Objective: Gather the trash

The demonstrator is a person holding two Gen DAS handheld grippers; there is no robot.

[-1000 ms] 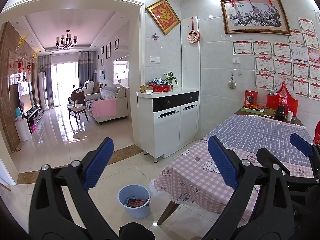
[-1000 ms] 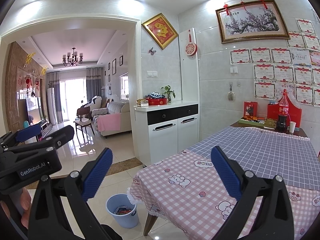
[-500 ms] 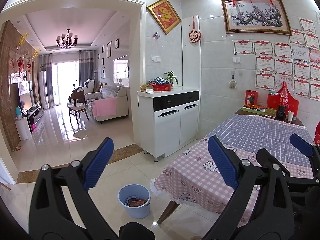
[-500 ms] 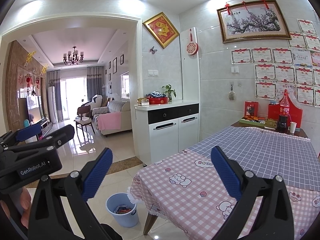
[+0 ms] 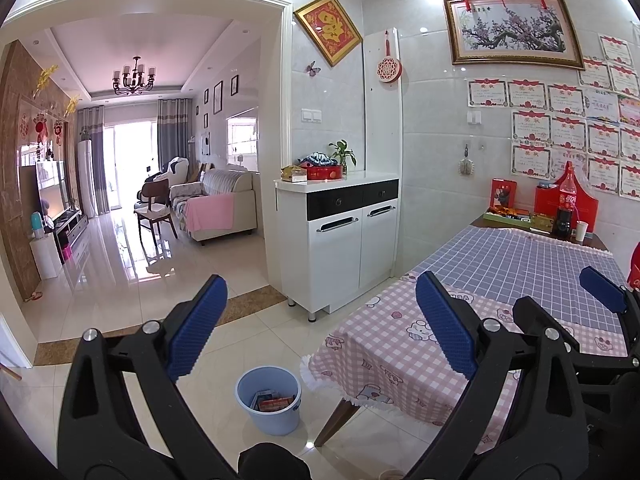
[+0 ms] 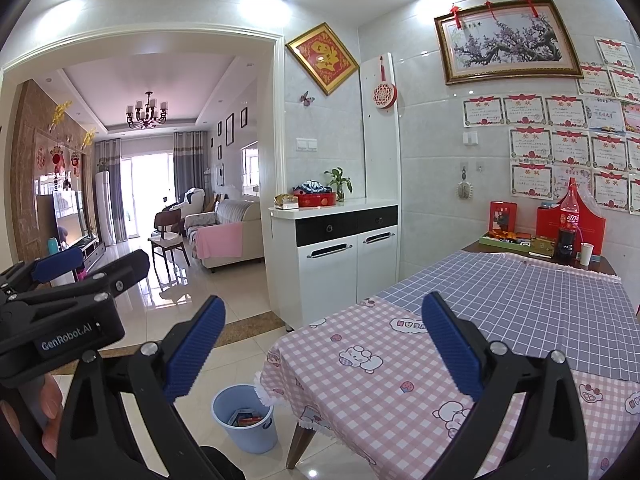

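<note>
A light blue bin point(image 5: 269, 400) point(image 6: 245, 418) stands on the tiled floor by the near corner of the table, with several packets of trash inside. My left gripper point(image 5: 320, 334) hangs open and empty above the bin. My right gripper point(image 6: 324, 350) is open and empty over the table's near end. Each gripper shows in the other's view: the right one point(image 5: 600, 320) at the right edge, the left one point(image 6: 60, 280) at the left edge with a hand on it.
The table point(image 6: 400, 360) has a pink checked cloth near me and a blue grid cloth point(image 6: 540, 300) farther back. A cola bottle point(image 6: 570, 216), a paper cup point(image 6: 586, 254) and red boxes stand at its far end. A white cabinet point(image 5: 340, 240) stands by the doorway.
</note>
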